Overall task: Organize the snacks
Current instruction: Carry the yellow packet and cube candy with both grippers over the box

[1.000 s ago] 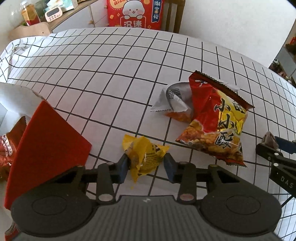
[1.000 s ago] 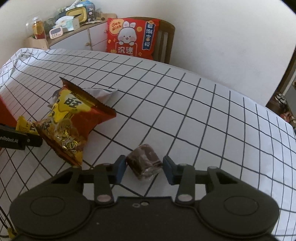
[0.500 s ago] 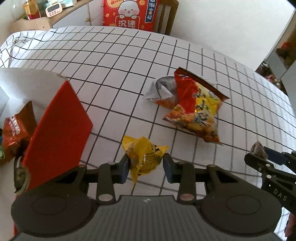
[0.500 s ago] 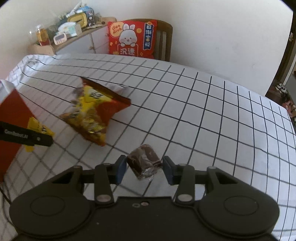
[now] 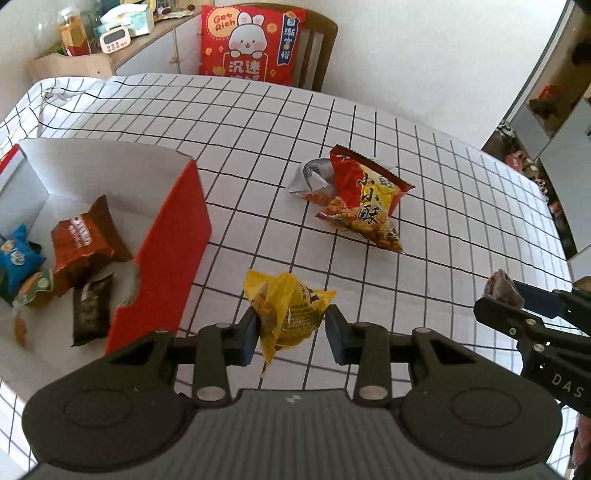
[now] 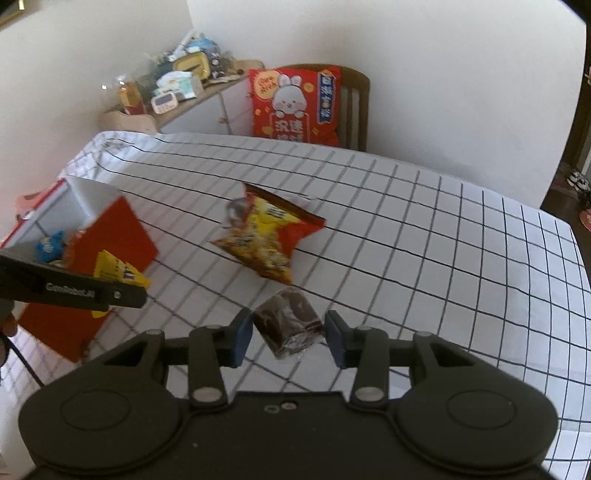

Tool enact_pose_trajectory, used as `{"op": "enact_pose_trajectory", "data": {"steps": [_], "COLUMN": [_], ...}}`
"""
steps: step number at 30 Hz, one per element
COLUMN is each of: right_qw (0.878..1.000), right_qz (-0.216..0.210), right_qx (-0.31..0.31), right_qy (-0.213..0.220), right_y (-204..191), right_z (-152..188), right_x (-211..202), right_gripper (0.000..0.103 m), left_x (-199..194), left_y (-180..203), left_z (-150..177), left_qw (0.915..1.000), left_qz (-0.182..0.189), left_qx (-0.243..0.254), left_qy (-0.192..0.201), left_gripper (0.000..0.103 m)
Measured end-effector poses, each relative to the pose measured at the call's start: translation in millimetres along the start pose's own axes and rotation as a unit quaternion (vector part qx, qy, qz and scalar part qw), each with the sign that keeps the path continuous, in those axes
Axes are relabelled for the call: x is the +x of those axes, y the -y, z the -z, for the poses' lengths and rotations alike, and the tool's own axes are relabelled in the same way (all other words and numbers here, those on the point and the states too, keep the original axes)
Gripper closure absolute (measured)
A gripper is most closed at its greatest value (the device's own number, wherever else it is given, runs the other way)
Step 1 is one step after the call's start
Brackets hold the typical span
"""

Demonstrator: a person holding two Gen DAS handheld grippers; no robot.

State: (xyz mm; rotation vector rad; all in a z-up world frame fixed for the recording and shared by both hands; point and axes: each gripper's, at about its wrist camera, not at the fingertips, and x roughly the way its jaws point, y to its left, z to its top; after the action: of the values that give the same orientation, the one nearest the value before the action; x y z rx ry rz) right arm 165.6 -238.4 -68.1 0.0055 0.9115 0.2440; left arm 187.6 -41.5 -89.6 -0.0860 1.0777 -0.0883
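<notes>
My left gripper point(image 5: 291, 334) is shut on a crumpled yellow snack packet point(image 5: 286, 315), held above the checked tablecloth just right of a red box point(image 5: 173, 254) with a white inside. Several snack packs point(image 5: 79, 236) lie in that box. My right gripper point(image 6: 288, 336) is shut on a small dark brown wrapped snack point(image 6: 290, 323), also lifted off the table. In the left wrist view this brown snack point(image 5: 500, 288) shows at the right edge. A red-and-yellow snack bag point(image 5: 364, 205) lies on the table over a silver packet point(image 5: 312, 175).
The table is covered by a white cloth with black grid lines point(image 5: 258, 122). Behind it stands a wooden chair with a red rabbit cushion point(image 5: 253, 44). A sideboard with a timer, jar and clutter point(image 5: 110, 35) is at the back left.
Both grippers rose and drew back from the table with their snacks, shifting left toward the red box. The box's inside and its packs came into view.
</notes>
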Motion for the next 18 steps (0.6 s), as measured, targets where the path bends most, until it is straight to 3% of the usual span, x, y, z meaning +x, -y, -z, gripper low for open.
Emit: {"op": "enact_pose_trajectory", "data": {"steps": [18], "right_qw": [1.000], "right_qz": [-0.025], "right_qx": [-0.015], "right_qy": [0.013], "right_y": [-73.5], "right_z": [-3.4], "right_x": [-51.0], "right_gripper": [0.062], "left_x": [-80.8], "left_y": [-51.7], "left_z": [29.3], "left_qw": [0.9993], "left_qz": [0.032], "left_qx": [0.004], "left_qy": [0.019], "left_gripper": [0.066]}}
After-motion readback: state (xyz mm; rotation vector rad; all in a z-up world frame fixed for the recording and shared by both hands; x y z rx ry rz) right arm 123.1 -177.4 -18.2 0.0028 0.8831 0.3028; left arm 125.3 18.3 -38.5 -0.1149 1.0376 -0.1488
